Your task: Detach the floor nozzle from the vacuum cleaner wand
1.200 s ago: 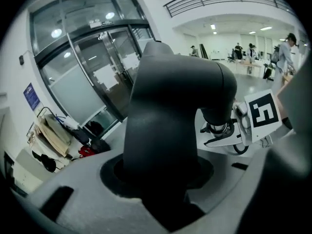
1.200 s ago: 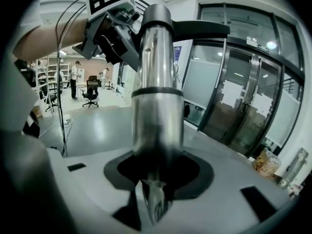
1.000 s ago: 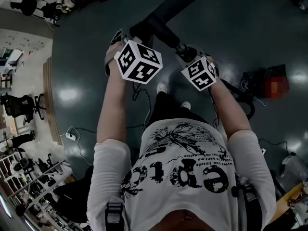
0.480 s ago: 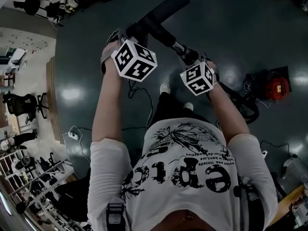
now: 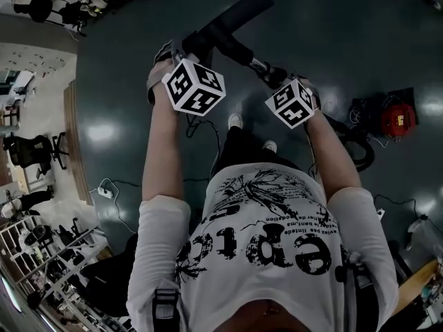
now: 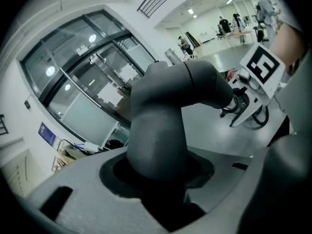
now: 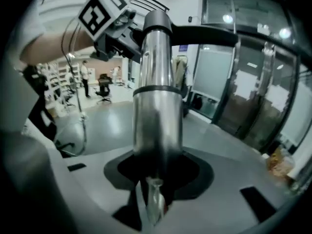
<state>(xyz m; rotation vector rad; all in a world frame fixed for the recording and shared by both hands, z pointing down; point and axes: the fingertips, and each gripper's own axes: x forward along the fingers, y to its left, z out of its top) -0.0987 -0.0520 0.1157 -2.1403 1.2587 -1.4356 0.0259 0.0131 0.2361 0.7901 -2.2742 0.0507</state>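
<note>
The black floor nozzle [image 5: 237, 18] is held up off the floor at the top of the head view. Its dark grey elbow neck [image 6: 161, 130] sits between the jaws of my left gripper [image 6: 158, 179], which is shut on it. From the neck the silver wand [image 5: 261, 66] runs right and down into my right gripper [image 5: 278, 77], which is shut on that tube [image 7: 157, 106]. Nozzle and wand are still joined. Each gripper view shows the other gripper's marker cube [image 6: 261, 67] [image 7: 100, 11] close by. My left gripper [image 5: 181, 48] is partly hidden behind its cube.
A red vacuum body [image 5: 396, 120] with a black hose [image 5: 349, 144] lies on the dark floor at the right. A white power strip and cable [image 5: 104, 194] lie at the left, beside office chairs [image 5: 28, 151] and shelves. The person's shoes [image 5: 235, 122] are below the wand.
Both grippers and the nozzle with its wand have drifted only slightly in the picture. Both grips look the same as before.
</note>
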